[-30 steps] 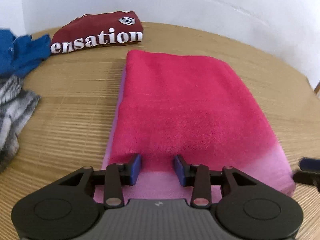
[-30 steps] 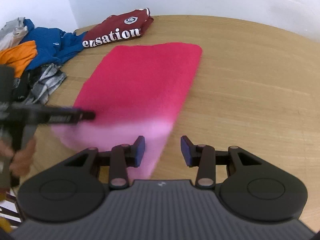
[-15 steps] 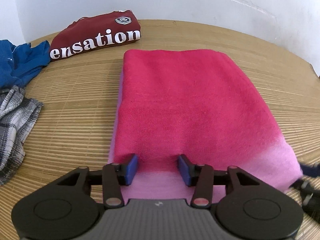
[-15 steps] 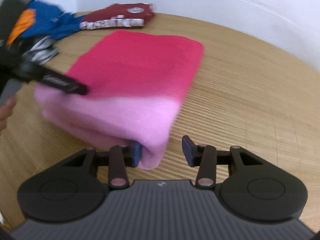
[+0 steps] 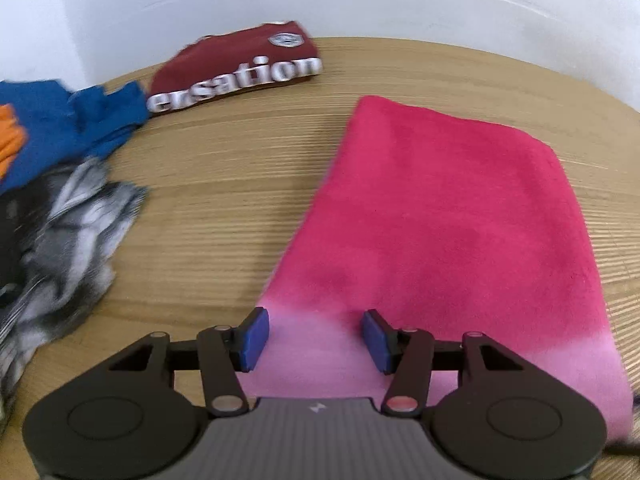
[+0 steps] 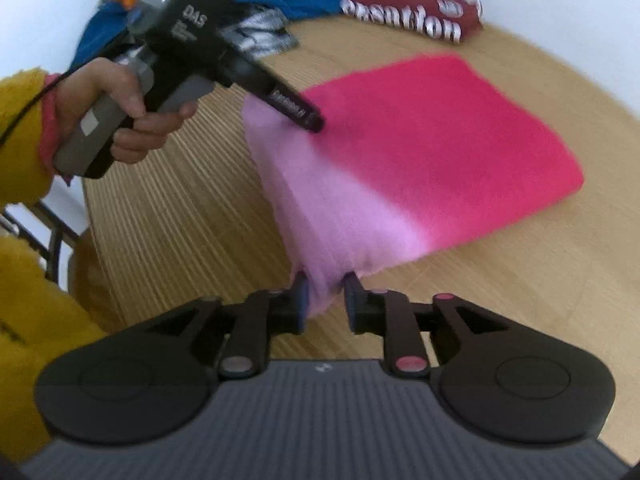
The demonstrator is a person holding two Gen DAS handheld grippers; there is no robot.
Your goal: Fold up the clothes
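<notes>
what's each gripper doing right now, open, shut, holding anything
Left gripper: open, pads spread over the pink end of the folded towel.
Right gripper: jaws have just been opening, the towel's pale corner between its pads; grip cannot be told.

Bright, even light with soft shadows.
Fisheye curves the table (image 5: 224,216) edges; motion blur smears the clothes pile (image 5: 60,216) at its left edge.

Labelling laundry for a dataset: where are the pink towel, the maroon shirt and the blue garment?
pink towel (image 5: 448,216), left wrist view, middle of top layer
maroon shirt (image 5: 240,54), left wrist view, folded top face
blue garment (image 5: 68,120), left wrist view, crumpled middle
</notes>
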